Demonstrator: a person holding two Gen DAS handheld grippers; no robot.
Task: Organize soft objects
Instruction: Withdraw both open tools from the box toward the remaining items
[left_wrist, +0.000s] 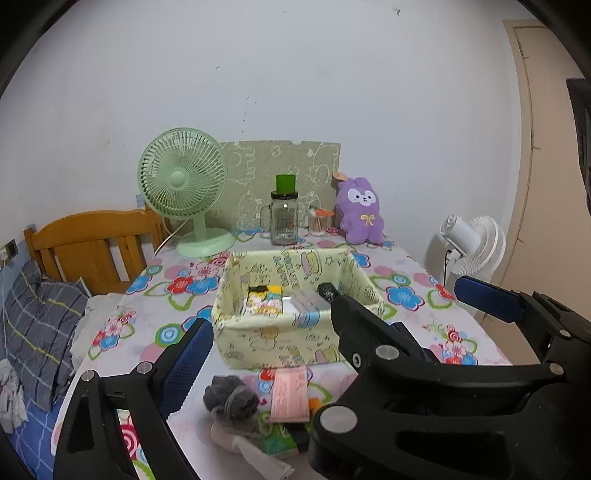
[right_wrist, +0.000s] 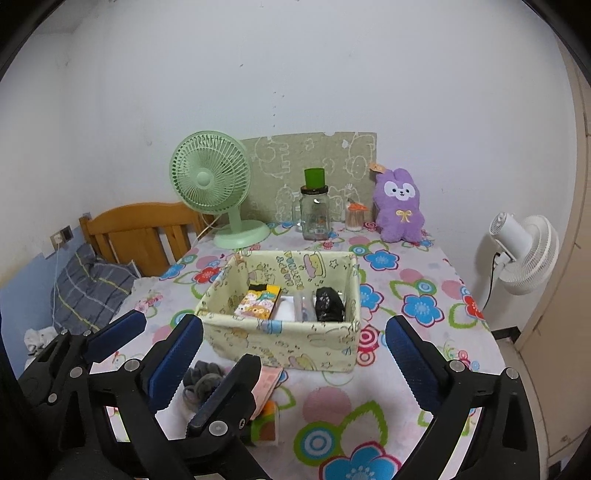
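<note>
Both grippers, the left (right_wrist: 186, 354) and the right (right_wrist: 295, 354), hang wide open and empty. Reaching for the grey scrunchies (left_wrist: 229, 400), they could collide, or snag the bin (right_wrist: 280, 343).

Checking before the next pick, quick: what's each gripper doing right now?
Left gripper: open, holding nothing.
Right gripper: open wide, holding nothing.

A home bedroom.
A wooden bed frame (right_wrist: 140, 236) with a plaid pillow (right_wrist: 92, 286) stands beside a table under a flowered cloth (right_wrist: 417, 291), holding a desk fan (right_wrist: 218, 188) and a plush toy (right_wrist: 399, 206).
</note>
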